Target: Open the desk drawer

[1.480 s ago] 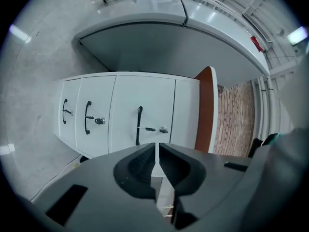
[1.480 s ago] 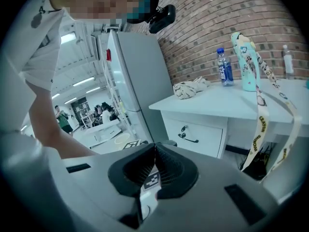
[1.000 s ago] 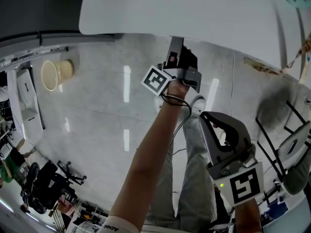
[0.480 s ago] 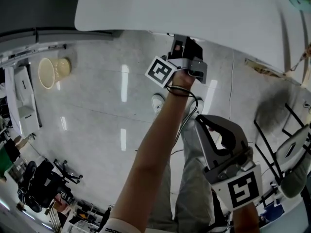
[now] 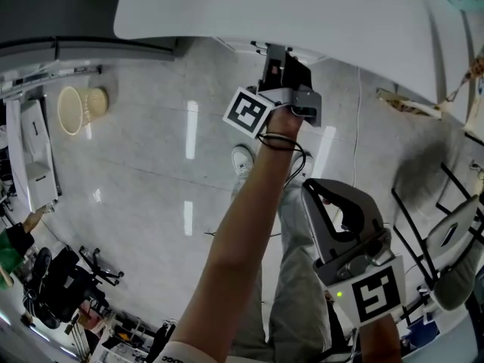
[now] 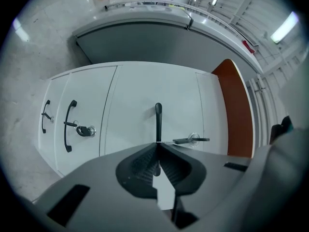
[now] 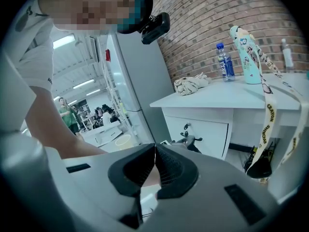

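In the left gripper view the white drawer front (image 6: 154, 88) fills the middle, with a black bar handle (image 6: 158, 116) and a key in its lock (image 6: 192, 139). My left gripper (image 6: 158, 146) has just been closing and is now shut on the lower end of that handle, which runs in between the pads. The head view shows the left gripper (image 5: 275, 57) reaching under the edge of the white desk top (image 5: 302, 13). My right gripper (image 5: 319, 191) hangs lower right over the person's legs. Its jaws (image 7: 154, 148) are shut with nothing between them.
Two more black handles (image 6: 70, 124) and a second key (image 6: 85, 130) sit on the panels to the left. A cream basket (image 5: 79, 109) lies on the floor. A chair (image 5: 454, 237) stands at the right. Bottles (image 7: 223, 62), a cloth (image 7: 190, 85) and a lanyard (image 7: 266, 115) are on the desk.
In the head view the left gripper sits a little higher and closer under the desk's edge than a second ago. The right gripper has kept its place.
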